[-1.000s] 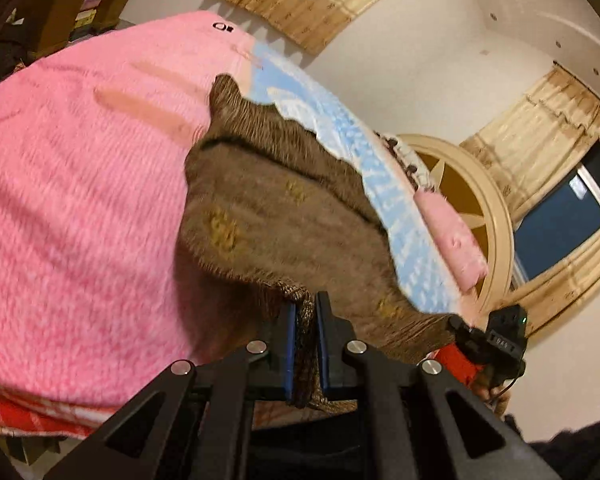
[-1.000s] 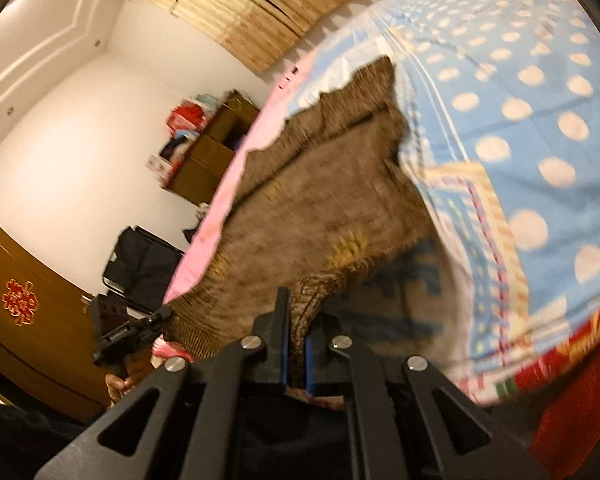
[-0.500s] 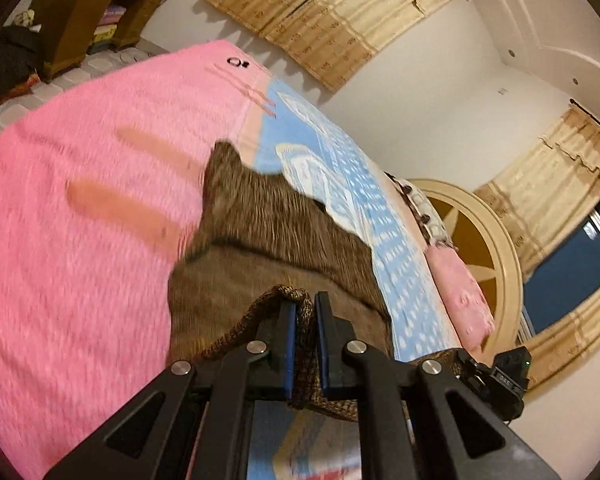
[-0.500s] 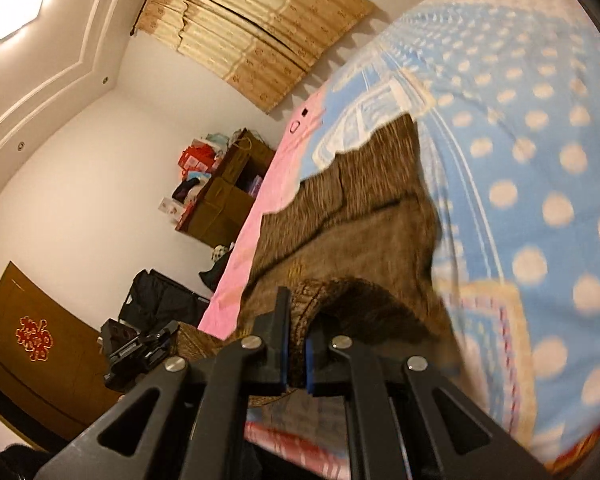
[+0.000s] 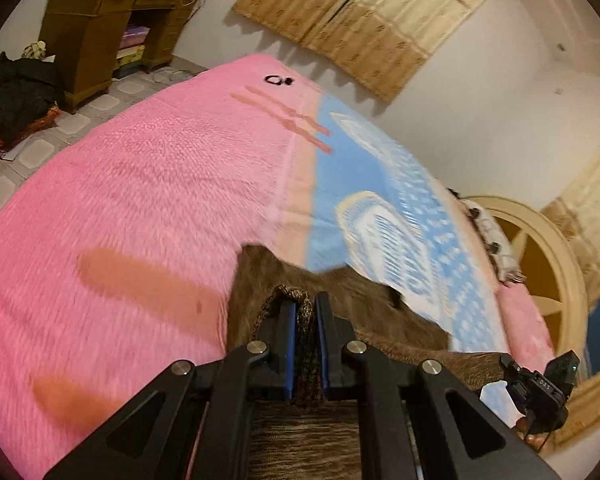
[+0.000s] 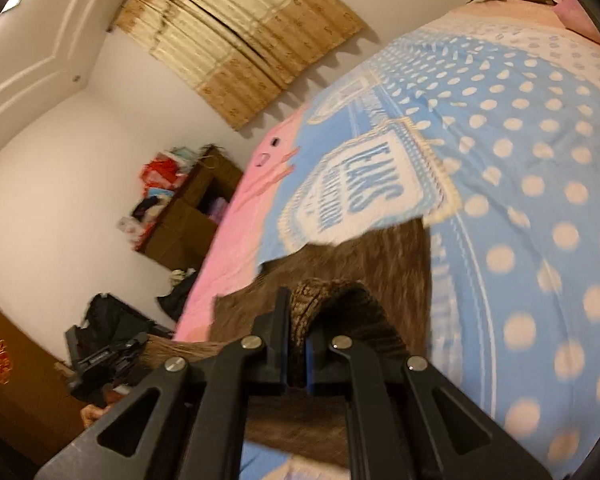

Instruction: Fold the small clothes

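A small brown knitted garment [image 5: 340, 300] lies on the bed across the seam between the pink blanket [image 5: 140, 184] and the blue dotted cover [image 6: 520, 200]. My left gripper [image 5: 304, 304] is shut on the garment's ribbed hem, which bunches up between the blue pads. In the right wrist view the same garment [image 6: 380, 256] spreads ahead, and my right gripper [image 6: 298, 312] is shut on another part of its ribbed edge. Each view shows the other gripper at its lower outer side. The near part of the garment is hidden under the fingers.
A wooden desk [image 5: 100, 28] and a black bag [image 5: 16, 92] stand on the tiled floor left of the bed. Bamboo blinds [image 5: 360, 12] hang on the far wall. A round headboard [image 5: 548, 280] and pillows are at the right. A small black object [image 5: 278, 79] lies on the blanket.
Both grippers have carried the garment's hem forward over the bed, away from the near edge. Less of the garment shows ahead of them now, and more of the blanket and room.
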`<state>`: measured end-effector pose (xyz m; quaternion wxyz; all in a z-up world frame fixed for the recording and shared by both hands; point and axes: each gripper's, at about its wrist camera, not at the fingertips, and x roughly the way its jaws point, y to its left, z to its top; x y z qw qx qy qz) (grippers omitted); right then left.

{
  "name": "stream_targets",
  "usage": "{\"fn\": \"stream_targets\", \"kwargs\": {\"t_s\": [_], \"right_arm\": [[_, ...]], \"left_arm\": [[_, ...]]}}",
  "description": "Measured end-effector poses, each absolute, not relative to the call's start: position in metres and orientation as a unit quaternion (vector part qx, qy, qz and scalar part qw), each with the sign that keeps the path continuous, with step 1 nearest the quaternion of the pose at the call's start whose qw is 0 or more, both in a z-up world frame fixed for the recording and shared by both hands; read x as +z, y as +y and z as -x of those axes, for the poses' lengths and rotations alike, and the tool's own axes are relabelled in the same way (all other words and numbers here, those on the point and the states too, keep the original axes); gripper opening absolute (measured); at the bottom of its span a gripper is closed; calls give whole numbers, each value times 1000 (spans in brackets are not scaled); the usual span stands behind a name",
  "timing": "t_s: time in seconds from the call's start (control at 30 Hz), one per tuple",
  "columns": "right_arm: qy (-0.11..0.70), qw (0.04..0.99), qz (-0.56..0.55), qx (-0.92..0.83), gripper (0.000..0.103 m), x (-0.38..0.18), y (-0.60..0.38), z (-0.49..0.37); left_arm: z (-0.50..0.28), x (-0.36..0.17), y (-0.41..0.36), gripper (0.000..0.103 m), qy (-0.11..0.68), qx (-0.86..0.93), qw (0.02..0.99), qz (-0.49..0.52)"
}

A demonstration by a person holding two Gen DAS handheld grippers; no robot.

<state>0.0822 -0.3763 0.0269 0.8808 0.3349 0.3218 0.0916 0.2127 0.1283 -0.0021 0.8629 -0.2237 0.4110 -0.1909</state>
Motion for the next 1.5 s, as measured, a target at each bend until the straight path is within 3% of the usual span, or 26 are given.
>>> {"fn": "stream_targets", "kwargs": {"t_s": [0.23,0.33,0.4,0.47,0.5,0.57,0.63,0.7,0.73,0.77,1.0,1.2,1.37,1.5], "right_arm": [[386,863,-326,20,13,-42,-389,-157],[395,862,-316,12,16,-55,-391,-159],[386,869,-310,11,24,-51,-394,-153],[364,884,-294,-8,47,-36,-396,-141],[351,892,-285,-16,52,-27,-395,-134],[326,911,-251,-39,59,-7,-390,-119],[319,923,-210,-39,59,7,-375,-111],[336,925,-178,11,43,11,-349,-106],[351,921,-165,37,28,10,-334,-107],[368,915,-153,61,23,6,-318,-107],[455,877,-118,98,23,-44,-257,-124],[464,879,-88,65,20,-37,-270,-173],[418,901,-116,2,25,-21,-300,-219],[388,906,-168,31,25,-12,-300,-198]], "left_arm": [[-284,-75,116,9,501,-151,818,236],[-292,-78,127,10,506,-173,800,272],[-291,-68,132,10,499,-183,802,271],[-285,-53,134,11,485,-179,822,237],[-277,-40,136,12,467,-159,846,200],[-269,-27,138,22,456,-139,863,166],[-247,-12,144,30,432,-127,877,169],[-224,-6,140,30,405,-145,889,159],[-216,-7,132,30,401,-159,891,139],[-203,-9,119,30,402,-174,891,115],[-165,-67,62,30,466,-207,860,34],[-168,-81,65,30,452,-201,866,67],[-159,-81,56,30,444,-200,873,28],[-171,-79,47,30,459,-202,865,17]]}}
